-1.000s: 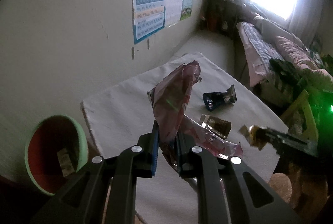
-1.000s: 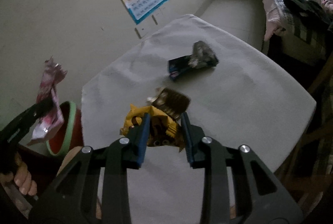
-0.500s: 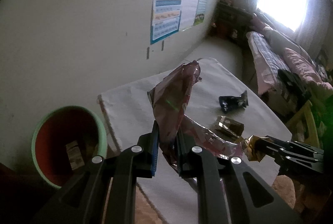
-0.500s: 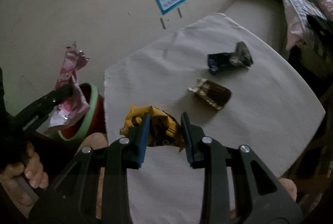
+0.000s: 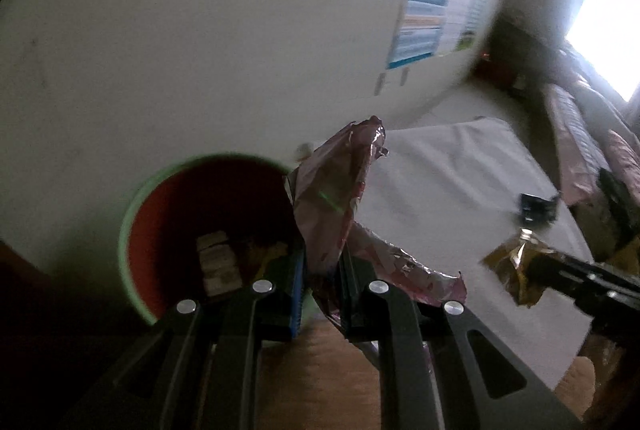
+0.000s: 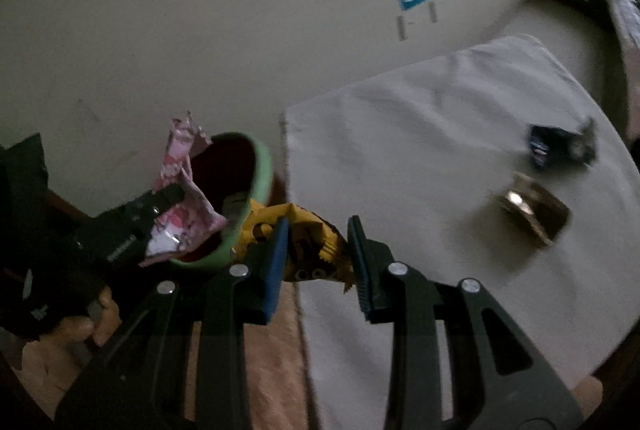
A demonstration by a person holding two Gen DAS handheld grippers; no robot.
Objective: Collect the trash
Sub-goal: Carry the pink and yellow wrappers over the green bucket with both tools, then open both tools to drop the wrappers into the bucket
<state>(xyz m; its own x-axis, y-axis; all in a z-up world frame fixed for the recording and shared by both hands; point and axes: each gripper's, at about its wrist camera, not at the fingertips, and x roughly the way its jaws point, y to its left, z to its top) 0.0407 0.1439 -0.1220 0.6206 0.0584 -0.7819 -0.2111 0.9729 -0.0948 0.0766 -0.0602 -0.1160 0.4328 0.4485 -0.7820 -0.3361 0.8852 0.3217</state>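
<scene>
Item: two hand-held grippers, each carrying a wrapper toward a bin. The left gripper [image 5: 322, 266] was clenched on a pink wrapper [image 5: 336, 198]; the right gripper [image 6: 318, 254] grasped a yellow wrapper [image 6: 296, 234]. Change noted: a second earlier both sat over the white table [image 6: 420, 150] with the bin [image 5: 160, 214] off at the frame's edge; by this moment the bin lay directly ahead of the left jaws, the pink wrapper hanging just over its green rim, and the yellow one had come beside that rim. Judged: both loads nearly placed for dropping, neither released. Remaining on the table: a dark blue wrapper [image 6: 560, 146] and a brown wrapper [image 6: 532, 210]. Bin contents: a pale scrap [image 5: 218, 262], other pieces too dark to name. Both views blurred; part of a hand [image 6: 80, 326] showed, the rest cut off.
</scene>
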